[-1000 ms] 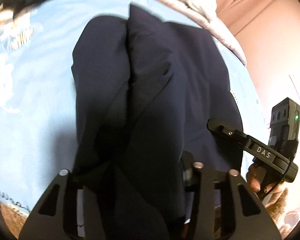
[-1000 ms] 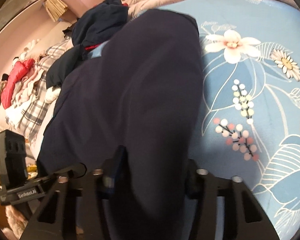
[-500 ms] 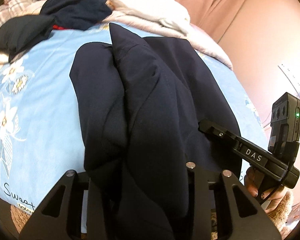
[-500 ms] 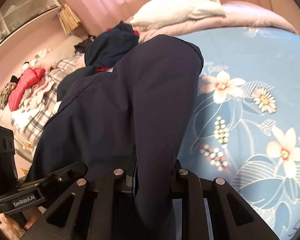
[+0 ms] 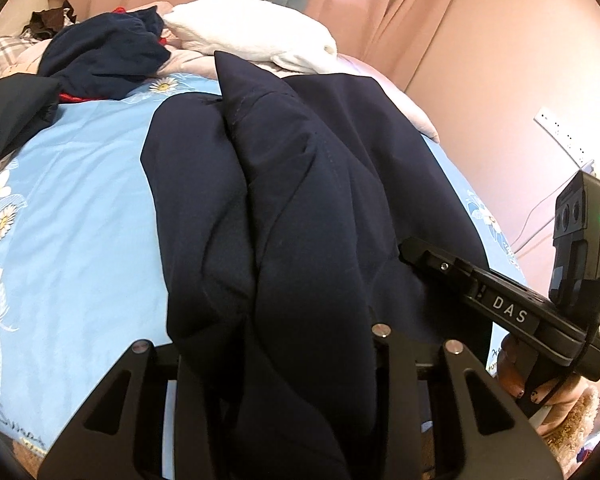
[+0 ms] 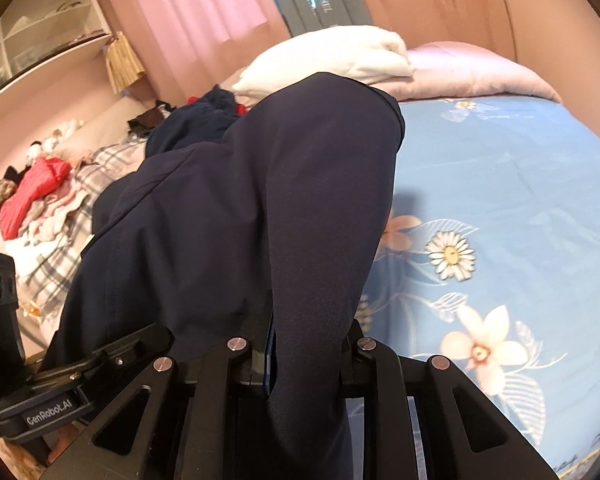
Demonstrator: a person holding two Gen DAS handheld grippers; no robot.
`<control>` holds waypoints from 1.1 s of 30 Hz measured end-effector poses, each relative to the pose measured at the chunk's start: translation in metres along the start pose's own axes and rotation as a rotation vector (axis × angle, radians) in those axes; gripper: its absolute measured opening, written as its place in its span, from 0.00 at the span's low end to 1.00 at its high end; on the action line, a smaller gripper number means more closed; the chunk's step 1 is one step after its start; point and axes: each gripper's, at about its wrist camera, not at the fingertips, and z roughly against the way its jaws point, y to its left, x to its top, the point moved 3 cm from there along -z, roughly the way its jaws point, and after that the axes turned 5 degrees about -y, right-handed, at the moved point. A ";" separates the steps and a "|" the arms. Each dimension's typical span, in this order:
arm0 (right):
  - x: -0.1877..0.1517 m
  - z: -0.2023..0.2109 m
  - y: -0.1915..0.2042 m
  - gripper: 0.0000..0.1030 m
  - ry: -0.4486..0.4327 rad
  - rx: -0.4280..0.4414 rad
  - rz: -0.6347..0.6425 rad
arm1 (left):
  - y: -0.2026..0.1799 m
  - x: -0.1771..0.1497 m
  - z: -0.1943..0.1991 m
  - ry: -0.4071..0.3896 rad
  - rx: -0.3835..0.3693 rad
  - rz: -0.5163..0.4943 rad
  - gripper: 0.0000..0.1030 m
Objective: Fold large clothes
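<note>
A large dark navy garment (image 5: 300, 184) lies lengthwise on the light blue flowered bedsheet (image 5: 80, 216), its near end lifted. My left gripper (image 5: 276, 368) is shut on the garment's near edge, which drapes over the jaws. My right gripper (image 6: 300, 360) is shut on the same garment (image 6: 260, 200) at another part of its near edge. In the left wrist view the right gripper (image 5: 500, 304) shows at the right, with the hand holding it. In the right wrist view the left gripper (image 6: 80, 380) shows at the lower left. The fingertips are hidden by cloth.
A white pillow (image 5: 252, 36) and pinkish quilt (image 6: 460, 72) lie at the bed's head. A heap of dark clothes (image 5: 100, 56) sits at the far left. More clothes, one red (image 6: 32, 196), lie on a plaid cover beside the bed. Pink wall on the right.
Both grippers have risen and tilted up with the garment's near end, so the pillow, curtains and wall now show. The garment hangs more steeply from the jaws.
</note>
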 end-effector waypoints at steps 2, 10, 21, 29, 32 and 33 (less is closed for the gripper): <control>0.004 -0.005 -0.008 0.22 0.000 -0.019 0.006 | -0.007 0.001 -0.008 0.000 -0.002 0.002 0.33; 0.006 -0.039 -0.040 0.22 0.056 -0.043 -0.015 | -0.005 -0.005 -0.064 0.084 0.035 0.007 0.33; -0.010 -0.065 -0.054 0.30 0.154 -0.114 -0.059 | 0.011 -0.022 -0.084 0.167 0.102 0.057 0.44; -0.013 -0.056 -0.059 0.56 0.152 -0.209 -0.029 | 0.020 -0.022 -0.063 0.193 0.138 0.074 0.62; -0.010 -0.038 -0.061 0.66 0.123 -0.236 -0.045 | 0.020 -0.016 -0.048 0.173 0.150 0.062 0.71; -0.009 -0.031 -0.061 0.71 0.110 -0.236 -0.048 | 0.019 -0.013 -0.038 0.152 0.160 0.054 0.76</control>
